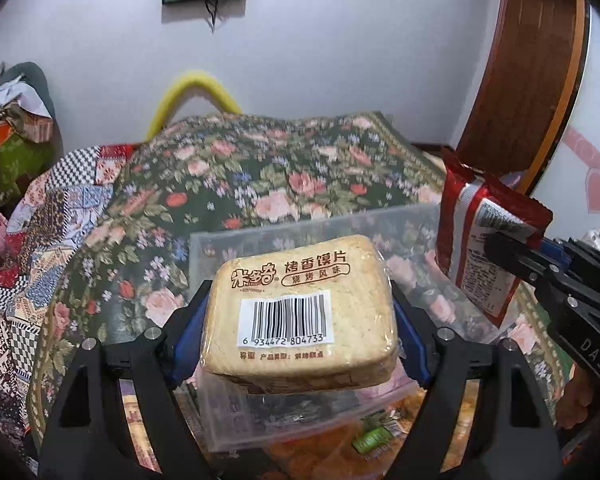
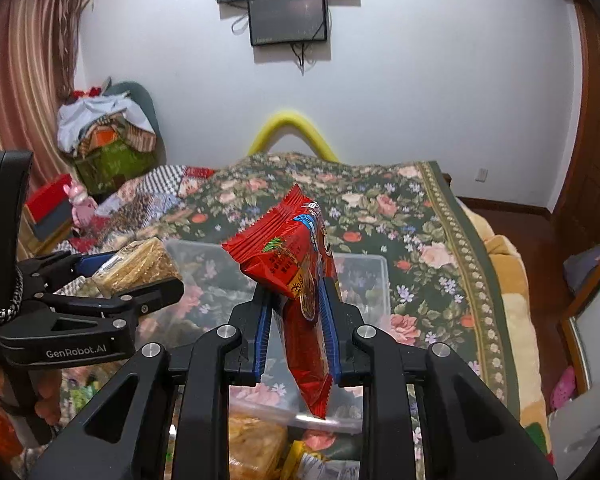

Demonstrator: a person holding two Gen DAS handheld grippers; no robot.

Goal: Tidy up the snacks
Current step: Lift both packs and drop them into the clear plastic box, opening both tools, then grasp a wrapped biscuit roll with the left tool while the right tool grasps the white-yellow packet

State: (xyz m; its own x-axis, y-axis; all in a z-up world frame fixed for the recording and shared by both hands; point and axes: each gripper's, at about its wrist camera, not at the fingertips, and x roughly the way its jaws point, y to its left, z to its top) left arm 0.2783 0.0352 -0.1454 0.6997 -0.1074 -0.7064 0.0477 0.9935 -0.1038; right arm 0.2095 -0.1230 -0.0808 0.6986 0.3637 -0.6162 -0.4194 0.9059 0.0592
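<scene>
My left gripper (image 1: 300,300) is shut on a clear pack of toasted bread slices (image 1: 300,308) with a barcode label, held above a clear plastic bin (image 1: 220,240) on the floral bedspread. The pack also shows in the right wrist view (image 2: 136,266), with the left gripper (image 2: 128,276) around it. My right gripper (image 2: 296,300) is shut on a red snack packet (image 2: 296,264), held upright over the bin (image 2: 364,276). In the left wrist view the red packet (image 1: 480,240) hangs at the right in the right gripper (image 1: 496,248).
Loose snacks lie near me: an orange pack (image 2: 252,444) and a yellow packet (image 2: 308,460). The floral bedspread (image 1: 260,168) covers the bed. A pile of clothes and boxes (image 2: 108,136) stands at the back left. A wooden door (image 2: 596,160) is at the right.
</scene>
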